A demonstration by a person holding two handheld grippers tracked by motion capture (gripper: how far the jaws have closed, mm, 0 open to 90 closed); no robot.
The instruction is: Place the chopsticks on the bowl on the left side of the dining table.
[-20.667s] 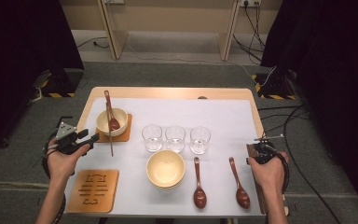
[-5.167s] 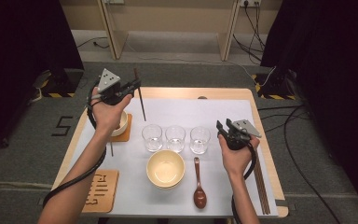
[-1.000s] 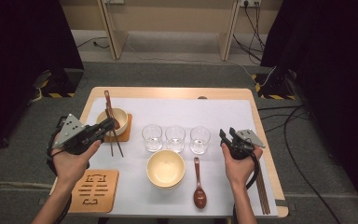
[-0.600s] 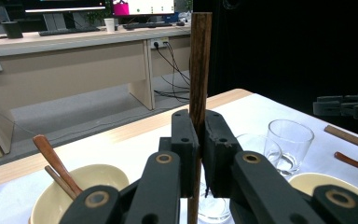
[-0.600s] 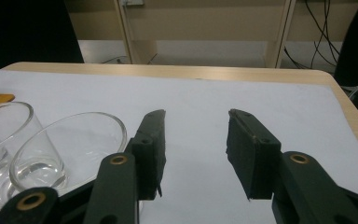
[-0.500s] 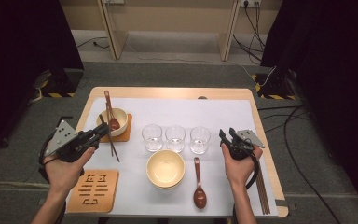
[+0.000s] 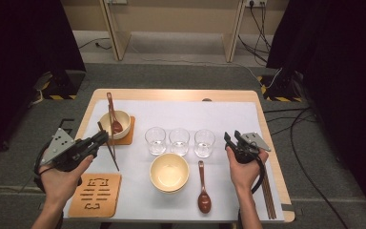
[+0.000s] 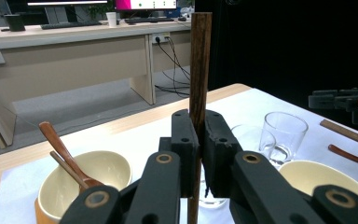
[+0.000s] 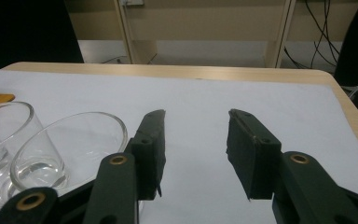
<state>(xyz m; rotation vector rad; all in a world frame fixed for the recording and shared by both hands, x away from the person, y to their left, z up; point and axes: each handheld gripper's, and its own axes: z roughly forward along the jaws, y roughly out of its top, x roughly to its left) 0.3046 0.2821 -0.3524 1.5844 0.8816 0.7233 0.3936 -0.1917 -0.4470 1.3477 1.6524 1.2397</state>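
High view, left gripper (image 7: 100, 139): we see its jaws pressed together on a dark chopstick (image 7: 110, 153), which slants from the jaws down toward the person.
High view, behind the left fingers: a small bowl (image 7: 108, 123) stands on an orange coaster (image 7: 128, 137); a spoon (image 7: 114, 114) and a thin stick lean inside it.
High view, right gripper (image 7: 232, 139): we see it held above the white mat, just right of the three glasses (image 7: 179, 141); it carries nothing.
High view, toward the person from the right gripper: a pair of chopsticks (image 7: 267, 193) lies along the table edge, and a second spoon (image 7: 203, 188) lies beside the large bowl (image 7: 169, 172).
High view, below the left hand: a second coaster (image 7: 95, 194) lies bare.

Left gripper view, fingers (image 8: 183, 149): they are closed on the chopstick (image 8: 199, 70), which rises upright between them.
Left gripper view, left of the fingers: the small bowl (image 8: 65, 186) with its spoon (image 8: 58, 147).

Right gripper view, fingers (image 9: 152, 149): they stand wide apart, with only mat between them.
Right gripper view, left of the fingers: two glasses (image 9: 60, 154), close but not touching.

Progress: we judge that one place looks set and the chopstick is in transit.
Left to do: we think the large bowl must go on the bare coaster, with spoon and chopsticks.
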